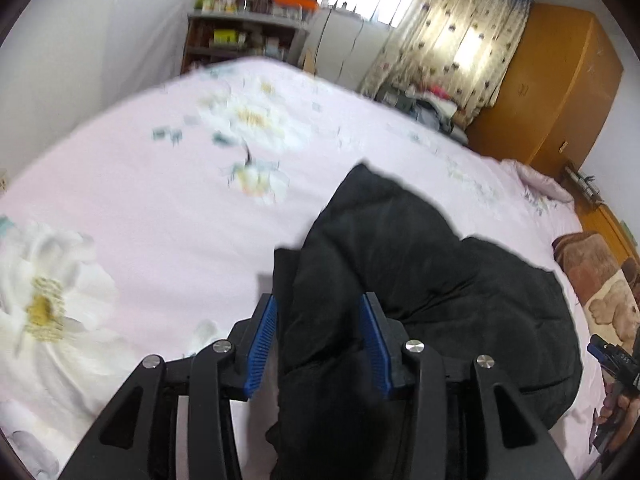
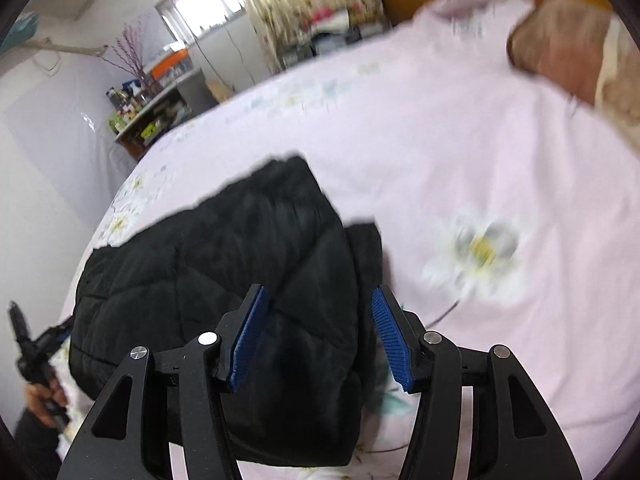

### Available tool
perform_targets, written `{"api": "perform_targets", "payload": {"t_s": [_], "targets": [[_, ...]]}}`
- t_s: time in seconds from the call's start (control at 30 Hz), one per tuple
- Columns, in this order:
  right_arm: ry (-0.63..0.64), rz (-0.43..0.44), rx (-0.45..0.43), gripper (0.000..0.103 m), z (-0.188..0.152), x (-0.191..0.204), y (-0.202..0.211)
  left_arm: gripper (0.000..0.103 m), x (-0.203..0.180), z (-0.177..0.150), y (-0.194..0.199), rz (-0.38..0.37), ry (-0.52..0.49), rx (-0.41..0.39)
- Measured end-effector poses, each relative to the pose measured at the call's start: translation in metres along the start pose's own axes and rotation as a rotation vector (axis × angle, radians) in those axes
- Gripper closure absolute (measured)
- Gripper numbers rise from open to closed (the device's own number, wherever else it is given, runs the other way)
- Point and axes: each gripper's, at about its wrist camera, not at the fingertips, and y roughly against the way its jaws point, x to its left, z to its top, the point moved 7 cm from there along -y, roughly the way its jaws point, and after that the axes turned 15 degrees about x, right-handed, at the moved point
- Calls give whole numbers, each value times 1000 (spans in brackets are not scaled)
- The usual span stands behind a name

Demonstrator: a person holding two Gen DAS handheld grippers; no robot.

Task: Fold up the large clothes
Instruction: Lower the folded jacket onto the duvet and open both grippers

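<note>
A black quilted jacket (image 1: 420, 264) lies bunched on a pink flowered bed sheet (image 1: 160, 208). My left gripper (image 1: 320, 312) is open, its blue pads on either side of a thick fold of the jacket at its left end. In the right wrist view the jacket (image 2: 224, 248) lies folded over itself. My right gripper (image 2: 320, 304) is open and straddles the jacket's right edge. The right gripper also shows at the right edge of the left wrist view (image 1: 612, 360); the left gripper shows at the left edge of the right wrist view (image 2: 36, 352).
A brown patterned blanket (image 1: 600, 280) lies at the bed's right end, also in the right wrist view (image 2: 568, 36). A wooden wardrobe (image 1: 552, 88), flowered curtains (image 1: 452, 40), a pile of clothes (image 1: 424, 104) and a cluttered shelf (image 1: 240, 36) stand beyond the bed.
</note>
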Motion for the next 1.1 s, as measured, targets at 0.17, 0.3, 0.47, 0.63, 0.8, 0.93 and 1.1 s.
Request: {"api": "perform_targets", "payload": {"t_s": [0.17,0.3,0.47,0.63,0.8,0.93,1.1], "targets": [[138,-41,25,48,-8,37,-9,58,-42,-14,-7,7,-163,15],[146,-97,134,48,-19,38,-52,57,-42,-26,-46,59,-183,102],[138,-118,132,48,-21,35,-47,58,-47,-24,-34,78,-171,98],[173,-118,73,48,-39,49,-10,58,-45,-35,-7,148,-197,40],[166,-138,131,48,-68,39,-19,57,-23,-53,-15,150,-135,100],[129,-141,158,48,-70,30,-19,58,-29,-58,0,135,-111,103],[180,-122,87,48,-78,55,23,58,-48,-79,27,127,-151,94]]}}
